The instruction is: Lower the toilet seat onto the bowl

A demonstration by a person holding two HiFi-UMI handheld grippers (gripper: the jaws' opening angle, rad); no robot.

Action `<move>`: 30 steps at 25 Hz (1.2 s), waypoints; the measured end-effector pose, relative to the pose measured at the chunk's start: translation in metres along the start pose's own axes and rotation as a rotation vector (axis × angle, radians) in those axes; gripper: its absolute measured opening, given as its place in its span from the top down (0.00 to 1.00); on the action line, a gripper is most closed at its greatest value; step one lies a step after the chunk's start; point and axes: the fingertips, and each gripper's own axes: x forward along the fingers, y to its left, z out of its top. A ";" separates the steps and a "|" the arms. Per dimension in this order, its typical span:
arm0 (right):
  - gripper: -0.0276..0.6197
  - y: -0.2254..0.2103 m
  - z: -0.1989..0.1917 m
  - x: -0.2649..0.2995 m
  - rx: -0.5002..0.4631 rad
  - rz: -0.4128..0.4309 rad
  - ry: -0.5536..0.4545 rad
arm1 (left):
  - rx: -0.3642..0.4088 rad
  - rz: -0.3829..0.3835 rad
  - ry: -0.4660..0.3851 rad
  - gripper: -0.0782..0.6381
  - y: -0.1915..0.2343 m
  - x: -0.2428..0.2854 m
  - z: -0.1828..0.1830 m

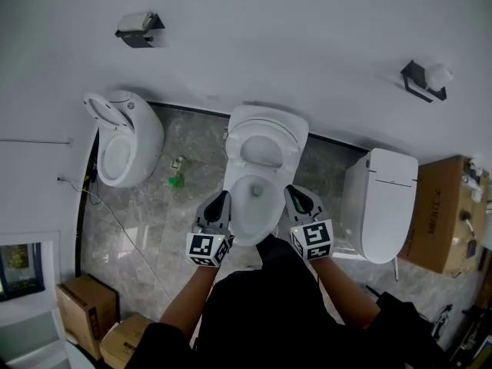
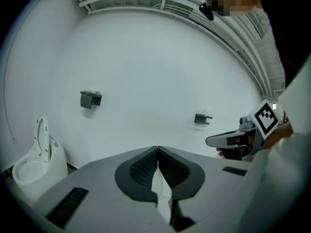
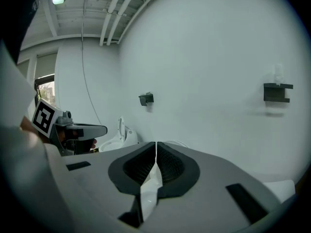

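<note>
A person is standing over the middle toilet (image 1: pixel 265 125) of three set along a white wall, holding a gripper in each hand. The toilet seat (image 1: pixel 262 149) is standing raised at the back, not down on the bowl (image 1: pixel 244 220), which is lying open with a small dark outlet at its bottom.

The left gripper (image 1: pixel 223 198) is hovering just beside the bowl's left rim and the right gripper (image 1: pixel 294 193) just beside its right rim, neither one touching the seat. In the left gripper view, the left gripper (image 2: pixel 157 149) is showing its jaws closed together at the tips with nothing between them. In the right gripper view, the right gripper (image 3: pixel 156 144) is showing the same: tips meeting, gripping nothing.

Grey stone floor (image 1: pixel 196 141) is lying open on both sides of the bowl. A small green object (image 1: pixel 177 180) is sitting on the floor to the left, between the middle toilet and the left toilet (image 1: pixel 123 137), whose seat is also standing up. The right toilet (image 1: pixel 380 202) is sitting near, with its lid down. A thin cable (image 1: pixel 115 221) is trailing across the floor on the left.

A large cardboard box (image 1: pixel 446 214) is standing at the far right, and two smaller boxes (image 1: pixel 84 306) are sitting at the lower left; their contents cannot be seen. Two dark wall holders (image 1: pixel 138 29) are hanging above, well apart
</note>
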 end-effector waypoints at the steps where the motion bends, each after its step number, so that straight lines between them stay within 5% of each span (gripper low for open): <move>1: 0.91 -0.008 0.000 0.009 0.001 0.002 0.005 | 0.013 0.003 0.012 0.87 0.003 0.012 -0.002; 19: 0.91 -0.110 -0.050 0.123 -0.010 0.002 0.146 | 0.071 -0.021 0.129 0.87 0.045 0.181 -0.029; 24: 0.86 -0.126 -0.060 0.156 -0.044 0.005 0.185 | -0.036 -0.023 0.165 0.87 0.064 0.219 -0.040; 30: 0.81 -0.140 -0.070 0.193 -0.070 0.001 0.226 | 0.080 0.009 0.258 0.79 0.085 0.255 -0.056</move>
